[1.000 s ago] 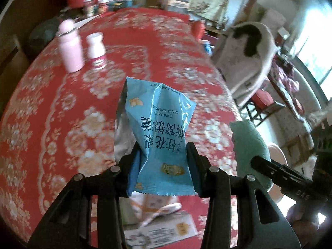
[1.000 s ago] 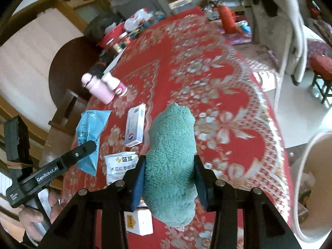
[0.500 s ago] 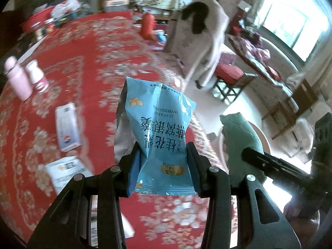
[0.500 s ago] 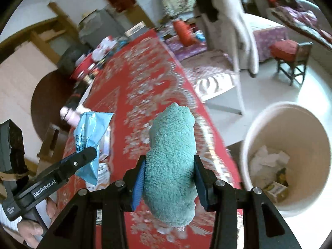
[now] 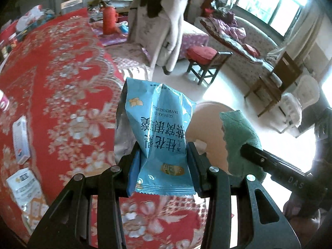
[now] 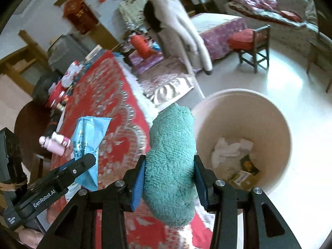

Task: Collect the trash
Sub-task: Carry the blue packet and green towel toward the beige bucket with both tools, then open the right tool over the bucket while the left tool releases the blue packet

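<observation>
My left gripper (image 5: 164, 166) is shut on a blue snack bag (image 5: 159, 137), held upright above the table's right edge. The bag also shows in the right wrist view (image 6: 87, 143). My right gripper (image 6: 169, 182) is shut on a green fluffy cloth (image 6: 172, 161), which also shows in the left wrist view (image 5: 238, 137). A cream round trash bin (image 6: 276, 116) stands on the floor right of the table, with paper and wrappers (image 6: 232, 149) inside. Its rim shows behind the bag in the left wrist view (image 5: 207, 112).
The table has a red flowered cloth (image 5: 62, 72). On it lie a white box (image 5: 20, 139), white packets (image 5: 25, 186) and pink bottles (image 6: 54, 143). A chair draped with a pale coat (image 5: 164, 25) and a stool with a red cushion (image 5: 205, 56) stand on the floor.
Both grippers have swung right, from over the table towards the table's edge and the trash bin. The bin is now larger in the right wrist view. Both keep their hold.
</observation>
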`<state>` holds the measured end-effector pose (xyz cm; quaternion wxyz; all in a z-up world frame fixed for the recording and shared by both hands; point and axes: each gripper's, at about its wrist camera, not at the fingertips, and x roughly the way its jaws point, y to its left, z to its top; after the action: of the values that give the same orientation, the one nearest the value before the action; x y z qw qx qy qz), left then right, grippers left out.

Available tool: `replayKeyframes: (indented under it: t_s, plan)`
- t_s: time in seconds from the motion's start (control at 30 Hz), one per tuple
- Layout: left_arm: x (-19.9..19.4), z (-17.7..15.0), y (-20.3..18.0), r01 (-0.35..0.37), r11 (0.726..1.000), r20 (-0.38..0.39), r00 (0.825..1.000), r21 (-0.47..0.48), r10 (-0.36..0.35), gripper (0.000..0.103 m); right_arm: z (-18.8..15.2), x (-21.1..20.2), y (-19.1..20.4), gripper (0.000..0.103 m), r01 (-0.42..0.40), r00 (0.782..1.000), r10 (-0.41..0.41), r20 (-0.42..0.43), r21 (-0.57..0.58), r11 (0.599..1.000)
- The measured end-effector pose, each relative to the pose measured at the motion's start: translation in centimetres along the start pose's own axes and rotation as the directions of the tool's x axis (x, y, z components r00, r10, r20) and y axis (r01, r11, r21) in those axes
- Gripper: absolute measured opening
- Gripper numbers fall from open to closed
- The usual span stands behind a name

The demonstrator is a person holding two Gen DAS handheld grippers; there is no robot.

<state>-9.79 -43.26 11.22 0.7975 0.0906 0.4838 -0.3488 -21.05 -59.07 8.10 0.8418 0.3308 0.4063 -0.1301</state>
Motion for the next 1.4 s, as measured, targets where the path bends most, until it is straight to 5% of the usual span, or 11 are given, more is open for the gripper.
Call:
replayKeyframes:
  t_s: [0.87,1.0,1.07,1.4]
  plan:
    - [10.1,1.3,-5.1,0.07,0.997,-0.159,0.985,0.017,-0.066,0.042,1.1,3.2,-9.7,0.042,0.117,0.99,-0.105,-0.092,0.141,0.983]
    - [10.8,1.3,-5.0,0.097,0.995,-0.173,0.98,-0.014,-0.098,0.048,1.2,3.7,-10.1,0.043,0.126,0.988,-0.11,-0.106,0.152,0.98]
    - [10.9,1.3,-5.0,0.118,0.993,-0.172,0.978,-0.027,-0.121,0.052,1.2,3.9,-10.3,0.052,0.138,0.986,-0.121,-0.114,0.162,0.977]
    - [10.5,0.5,-4.5,0.124,0.991,-0.184,0.974,-0.048,-0.13,0.059,0.7,4.2,-10.7,0.052,0.151,0.982,-0.127,-0.137,0.177,0.973]
